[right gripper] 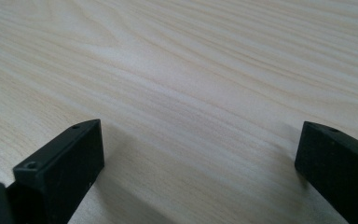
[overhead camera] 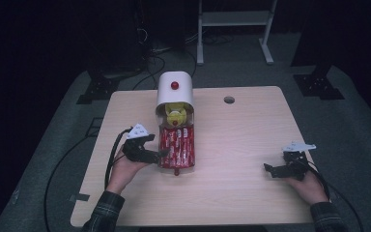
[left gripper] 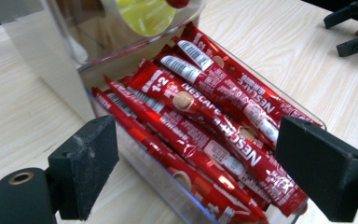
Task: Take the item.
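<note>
Left gripper (overhead camera: 160,153) at centre-left of the high view, jaws apart and straddling the near end of a clear tray (left gripper: 158,179) of red coffee sticks (left gripper: 214,126), one pad outside the tray wall, the other above the sticks, neither seemingly pressing, though contact hard to judge. Tray projecting toward the bottom of the frame from under a white dispenser (overhead camera: 175,88), at centre of the wooden table (overhead camera: 251,125). Right gripper (overhead camera: 272,169) at lower right, well apart, jaws wide over bare wood

Yellow lid (left gripper: 144,16) cut off above
</note>
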The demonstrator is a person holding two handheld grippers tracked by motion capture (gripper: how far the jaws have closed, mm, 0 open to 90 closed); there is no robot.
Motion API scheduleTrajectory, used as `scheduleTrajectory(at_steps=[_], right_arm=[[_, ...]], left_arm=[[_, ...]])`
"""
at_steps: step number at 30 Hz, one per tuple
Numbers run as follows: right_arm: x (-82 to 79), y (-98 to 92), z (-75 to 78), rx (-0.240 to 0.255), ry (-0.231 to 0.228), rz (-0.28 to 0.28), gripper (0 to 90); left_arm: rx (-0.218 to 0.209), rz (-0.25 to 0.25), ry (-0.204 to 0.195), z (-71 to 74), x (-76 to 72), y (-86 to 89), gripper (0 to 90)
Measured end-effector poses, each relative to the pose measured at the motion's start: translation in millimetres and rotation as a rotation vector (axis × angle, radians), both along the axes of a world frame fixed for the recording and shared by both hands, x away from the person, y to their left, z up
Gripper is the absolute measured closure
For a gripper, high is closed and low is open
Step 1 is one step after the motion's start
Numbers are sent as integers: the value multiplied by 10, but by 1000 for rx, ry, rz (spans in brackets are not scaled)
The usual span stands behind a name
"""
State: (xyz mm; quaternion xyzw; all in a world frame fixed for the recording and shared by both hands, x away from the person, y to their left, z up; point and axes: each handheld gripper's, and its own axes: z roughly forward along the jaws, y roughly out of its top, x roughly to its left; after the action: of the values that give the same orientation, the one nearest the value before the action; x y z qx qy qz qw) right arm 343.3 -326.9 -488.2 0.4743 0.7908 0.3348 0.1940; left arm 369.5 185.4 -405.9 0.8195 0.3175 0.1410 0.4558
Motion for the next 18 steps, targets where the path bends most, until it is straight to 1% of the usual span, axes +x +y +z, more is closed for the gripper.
scheduleTrajectory(at_steps=[2,8,9,12,18], right_arm=[[0,0,0,0,0,0,4],[0,0,0,0,0,0,4],[0,0,0,0,0,0,4],[0,0,0,0,0,0,4],[0,0,0,0,0,0,4]], left_arm=[[-4,-2,-5,-2,7,-25,129],[-1,-12,0,-27,25,-94,128],[4,-16,0,-29,28,-102,128],[0,-20,0,-35,36,-136,128],[5,-30,5,-62,55,-212,128]])
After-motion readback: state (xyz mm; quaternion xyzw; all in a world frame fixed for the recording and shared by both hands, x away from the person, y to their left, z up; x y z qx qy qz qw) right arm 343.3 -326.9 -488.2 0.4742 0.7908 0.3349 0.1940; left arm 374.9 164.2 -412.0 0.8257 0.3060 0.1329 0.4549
